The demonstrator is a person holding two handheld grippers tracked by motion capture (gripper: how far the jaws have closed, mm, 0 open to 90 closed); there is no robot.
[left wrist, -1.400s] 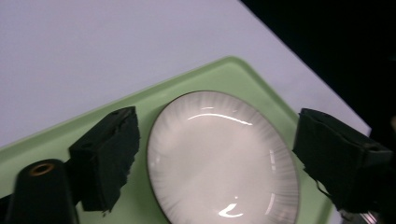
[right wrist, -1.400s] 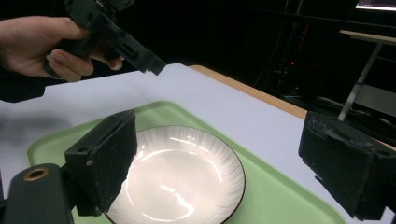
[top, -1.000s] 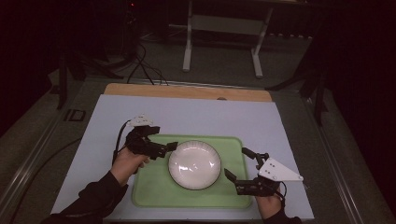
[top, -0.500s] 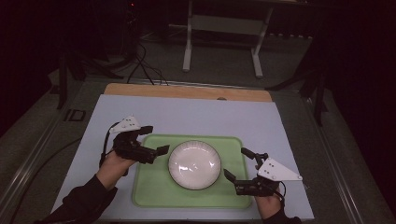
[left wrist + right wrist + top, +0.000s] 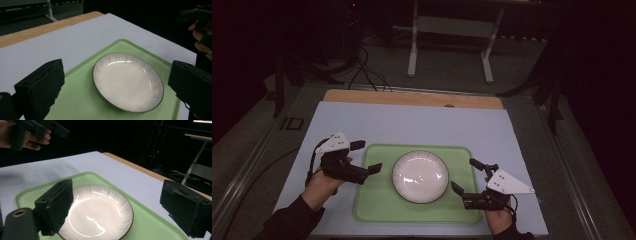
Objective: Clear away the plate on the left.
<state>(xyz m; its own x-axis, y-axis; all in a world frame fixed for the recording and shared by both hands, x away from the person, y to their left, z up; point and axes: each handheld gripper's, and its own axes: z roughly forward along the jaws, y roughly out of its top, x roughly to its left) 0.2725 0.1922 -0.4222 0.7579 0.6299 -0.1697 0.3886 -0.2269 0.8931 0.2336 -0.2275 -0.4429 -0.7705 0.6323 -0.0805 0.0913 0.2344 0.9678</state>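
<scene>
Since half a second earlier my left gripper point(image 5: 366, 156) had drawn a little further off to the left of the plate point(image 5: 420, 176); a second earlier it had been close against the plate's left rim. My right gripper point(image 5: 471, 175) had hardly shifted.

Item: plate, white with a dark rim and fine ribbing, empty, lying flat near the middle of the tray point(image 5: 377, 210).

Item: tray, pale green, rounded corners, resting on the white tabletop point(image 5: 412, 125) toward my side.

Item: left gripper, jaws spread wide, holding nothing, over the tray's left edge and clear of the plate. In the left gripper view the plate point(image 5: 128, 81) sat between the two black jaws, apart from both.

Item: right gripper, jaws spread wide, empty, just off the tray's right edge near the plate's lower right. In the right gripper view the plate point(image 5: 98, 212) lay between the jaws, the left one overlapping its rim in the picture.
</scene>
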